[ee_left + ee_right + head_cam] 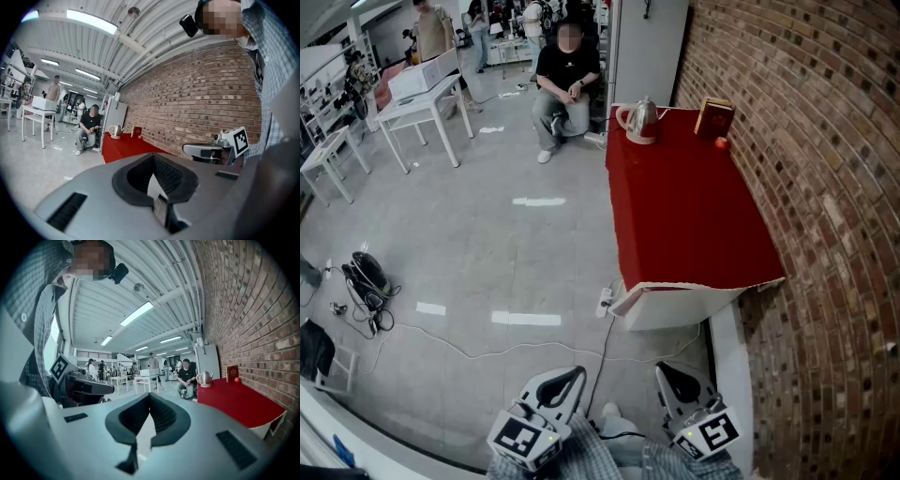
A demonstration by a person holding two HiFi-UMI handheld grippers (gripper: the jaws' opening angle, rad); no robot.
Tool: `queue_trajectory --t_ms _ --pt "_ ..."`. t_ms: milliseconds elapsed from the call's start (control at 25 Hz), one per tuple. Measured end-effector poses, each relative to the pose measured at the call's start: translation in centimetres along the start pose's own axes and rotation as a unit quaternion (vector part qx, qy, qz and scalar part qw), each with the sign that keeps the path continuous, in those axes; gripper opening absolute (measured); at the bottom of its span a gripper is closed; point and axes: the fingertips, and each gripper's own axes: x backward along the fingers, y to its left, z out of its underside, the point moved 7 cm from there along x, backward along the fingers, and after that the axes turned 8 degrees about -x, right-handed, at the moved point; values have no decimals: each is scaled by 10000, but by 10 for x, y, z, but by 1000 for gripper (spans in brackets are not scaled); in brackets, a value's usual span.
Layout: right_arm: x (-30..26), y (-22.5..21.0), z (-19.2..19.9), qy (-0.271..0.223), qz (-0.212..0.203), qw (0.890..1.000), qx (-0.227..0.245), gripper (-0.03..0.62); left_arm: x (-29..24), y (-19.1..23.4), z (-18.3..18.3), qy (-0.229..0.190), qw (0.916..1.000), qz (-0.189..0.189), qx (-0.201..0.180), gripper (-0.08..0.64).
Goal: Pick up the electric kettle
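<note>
Kettle (639, 120) sits on red table (684, 216), far ahead of left tongs (570, 379) and right tongs (667, 377), both clenched empty.

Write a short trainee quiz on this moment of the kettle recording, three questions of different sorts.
1. Where does the shiny silver metal electric kettle stand on the red-covered table?
A) at the near edge
B) at the far end, on the corner away from the brick wall
C) in the centre
2. True or false: the left gripper touches the kettle.
3. Fill in: the jaws of the right gripper are ____, with nothing between them.

Key:
1. B.
2. False: the left gripper is held short of the table's near end, far from the kettle.
3. Shut.
</note>
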Motion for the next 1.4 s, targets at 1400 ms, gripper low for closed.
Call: queue_trajectory --t_ms 1400 --pt "-3 -66 -10 -307 -145 9994 -33 8 -30 5 -8 -246 9964 -813 -37 6"
